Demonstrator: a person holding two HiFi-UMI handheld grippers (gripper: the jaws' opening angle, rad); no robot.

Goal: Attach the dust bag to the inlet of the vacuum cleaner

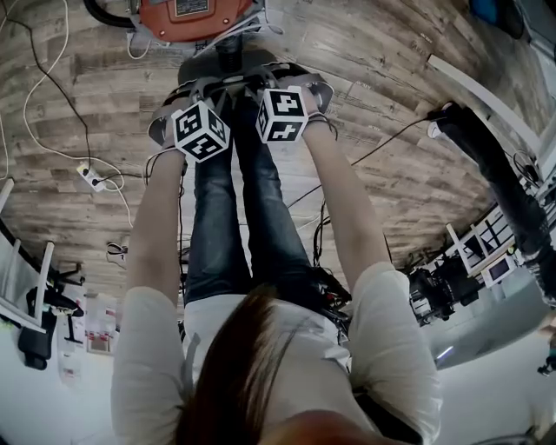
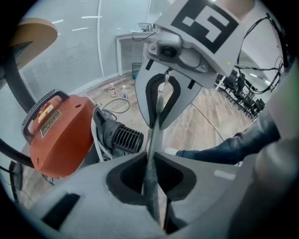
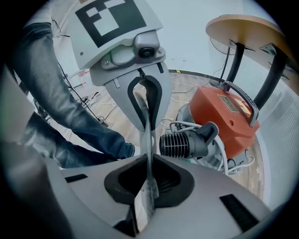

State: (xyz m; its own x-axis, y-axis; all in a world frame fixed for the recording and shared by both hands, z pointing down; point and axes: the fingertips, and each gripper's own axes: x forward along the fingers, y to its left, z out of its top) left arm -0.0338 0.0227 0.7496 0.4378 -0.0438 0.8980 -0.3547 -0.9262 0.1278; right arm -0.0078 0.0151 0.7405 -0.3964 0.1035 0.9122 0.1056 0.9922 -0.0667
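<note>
The orange vacuum cleaner (image 1: 193, 19) stands on the wooden floor at the top of the head view. Its black ribbed inlet (image 3: 187, 142) points toward me, also seen as the inlet (image 2: 124, 137) in the left gripper view. A thin grey dust bag (image 1: 228, 63) is stretched edge-on between both grippers, just short of the vacuum. My left gripper (image 2: 150, 161) is shut on the bag's edge (image 2: 153, 140). My right gripper (image 3: 149, 163) is shut on the opposite edge (image 3: 145, 140). The two grippers face each other closely, left gripper (image 1: 195, 104) beside right gripper (image 1: 287, 91).
The person's legs in jeans (image 1: 243, 217) stand right below the grippers. A white power strip (image 1: 91, 178) and cables lie on the floor at left. A round wooden table (image 3: 243, 28) rises behind the vacuum. Another person's leg (image 1: 495, 165) is at right.
</note>
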